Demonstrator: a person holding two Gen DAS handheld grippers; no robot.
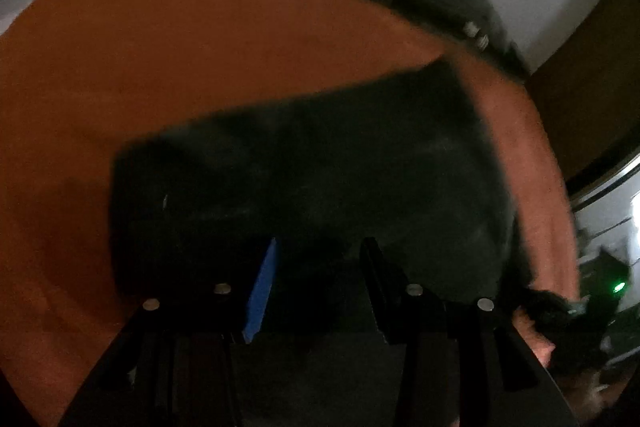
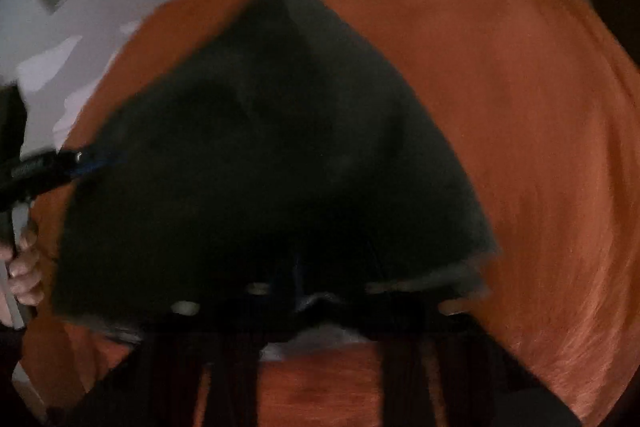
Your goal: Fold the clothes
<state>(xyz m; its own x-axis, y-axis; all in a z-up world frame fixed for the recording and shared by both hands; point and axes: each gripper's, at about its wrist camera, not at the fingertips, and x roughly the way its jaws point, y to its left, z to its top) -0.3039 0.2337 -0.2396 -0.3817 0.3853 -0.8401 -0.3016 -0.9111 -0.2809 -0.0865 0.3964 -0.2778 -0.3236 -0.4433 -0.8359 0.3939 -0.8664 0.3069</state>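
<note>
Left tongs [image 1: 316, 267] stand parted over the dark garment [image 1: 320, 163] on the orange bedspread [image 1: 180, 47]; right tongs [image 2: 304, 291], grip indiscernible through blur, should draw the fold level.

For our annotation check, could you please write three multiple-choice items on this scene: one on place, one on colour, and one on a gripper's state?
1. Where does the dark garment lie?
A. On the orange cloth surface
B. On a white shelf
C. In a basket

2. What colour is the pad on the left gripper's finger?
A. Red
B. Blue
C. Yellow

3. How do the left gripper's jaws stand?
A. Shut tight with nothing between them
B. Apart, over the near edge of the garment
C. Out of view

Answers:
1 A, since the orange cloth surface shows around the garment in both wrist views.
2 B, since a blue pad lines one finger in the left wrist view.
3 B, since a clear gap shows between the two fingers.

The right gripper is too blurred and dark to judge.
</note>
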